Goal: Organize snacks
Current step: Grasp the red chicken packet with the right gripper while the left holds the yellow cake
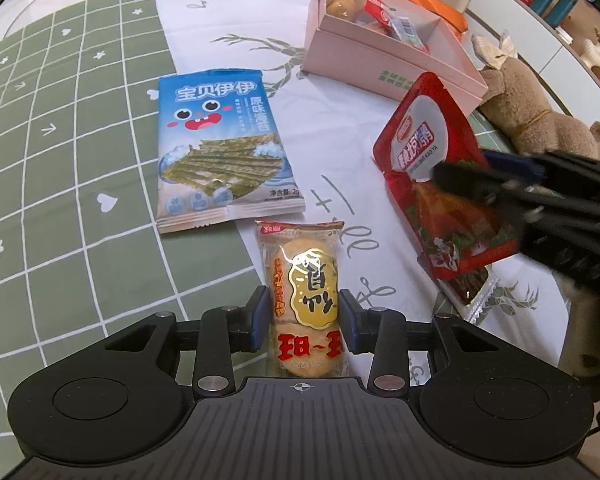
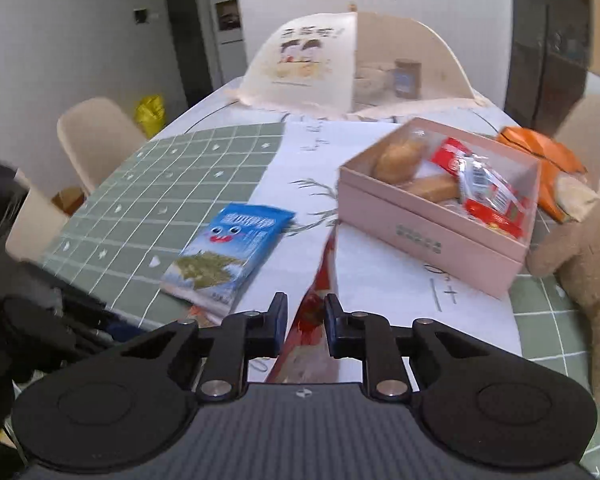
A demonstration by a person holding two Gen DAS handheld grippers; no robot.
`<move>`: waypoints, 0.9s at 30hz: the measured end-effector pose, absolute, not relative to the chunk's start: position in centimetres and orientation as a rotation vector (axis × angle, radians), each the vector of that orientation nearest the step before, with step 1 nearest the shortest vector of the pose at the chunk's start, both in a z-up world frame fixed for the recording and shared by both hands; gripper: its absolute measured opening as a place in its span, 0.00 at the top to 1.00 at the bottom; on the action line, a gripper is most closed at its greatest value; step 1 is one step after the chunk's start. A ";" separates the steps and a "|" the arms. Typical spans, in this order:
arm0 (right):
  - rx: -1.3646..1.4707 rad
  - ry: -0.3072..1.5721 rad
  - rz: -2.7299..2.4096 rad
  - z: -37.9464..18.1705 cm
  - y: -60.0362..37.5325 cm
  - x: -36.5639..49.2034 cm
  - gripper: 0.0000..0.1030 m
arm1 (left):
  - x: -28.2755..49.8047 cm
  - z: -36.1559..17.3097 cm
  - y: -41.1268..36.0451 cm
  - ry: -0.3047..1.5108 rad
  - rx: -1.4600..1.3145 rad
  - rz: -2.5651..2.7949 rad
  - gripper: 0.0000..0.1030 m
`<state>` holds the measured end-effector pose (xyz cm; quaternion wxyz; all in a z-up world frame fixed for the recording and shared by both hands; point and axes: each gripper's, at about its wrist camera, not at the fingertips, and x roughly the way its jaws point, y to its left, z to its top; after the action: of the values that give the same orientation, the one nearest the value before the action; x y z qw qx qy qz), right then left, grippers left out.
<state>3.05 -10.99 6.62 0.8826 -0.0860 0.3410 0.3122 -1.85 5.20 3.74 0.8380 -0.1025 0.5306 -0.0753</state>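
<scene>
My left gripper (image 1: 304, 314) has its jaws on either side of a yellow rice cracker packet (image 1: 306, 300) lying on the table, pads close to its sides. My right gripper (image 2: 306, 320) is shut on a red roast-duck snack packet (image 1: 440, 168), held tilted above the table; it shows edge-on in the right wrist view (image 2: 320, 280). A blue seaweed packet (image 1: 220, 148) lies flat to the left, and shows in the right wrist view too (image 2: 236, 248). A pink box (image 1: 392, 64) holding several snacks stands at the back right, and also in the right wrist view (image 2: 432, 236).
A small brown snack packet (image 1: 470, 292) lies under the red packet. A plush bear (image 1: 540, 120) sits right of the box. An orange bag (image 2: 540, 164) lies behind the box. A green grid cloth (image 1: 60, 160) covers the table's left. Chairs stand around the table.
</scene>
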 end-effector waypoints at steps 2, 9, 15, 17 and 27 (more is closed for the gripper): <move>-0.193 0.736 0.632 5.7 -10.3 3.4 0.64 | -1.9 3.7 5.1 1.120 -0.216 -0.156 0.60; -0.186 0.827 0.580 3.2 -9.4 4.7 0.56 | -2.1 3.7 5.2 1.115 -0.221 -0.154 0.60; -0.043 0.898 0.537 2.0 -11.4 6.6 0.52 | -2.2 3.8 5.6 1.110 -0.239 -0.155 0.59; 0.042 0.921 0.534 1.9 -12.5 7.2 0.53 | -2.2 3.8 5.6 1.110 -0.242 -0.154 0.59; 0.169 0.857 0.510 5.6 -15.8 6.3 0.79 | -2.4 3.9 5.3 1.104 -0.197 -0.177 0.59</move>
<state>6.25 -15.85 5.61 0.8748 0.0808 0.4105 0.2445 -2.35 5.27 3.85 0.8431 -0.0934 0.5229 -0.0839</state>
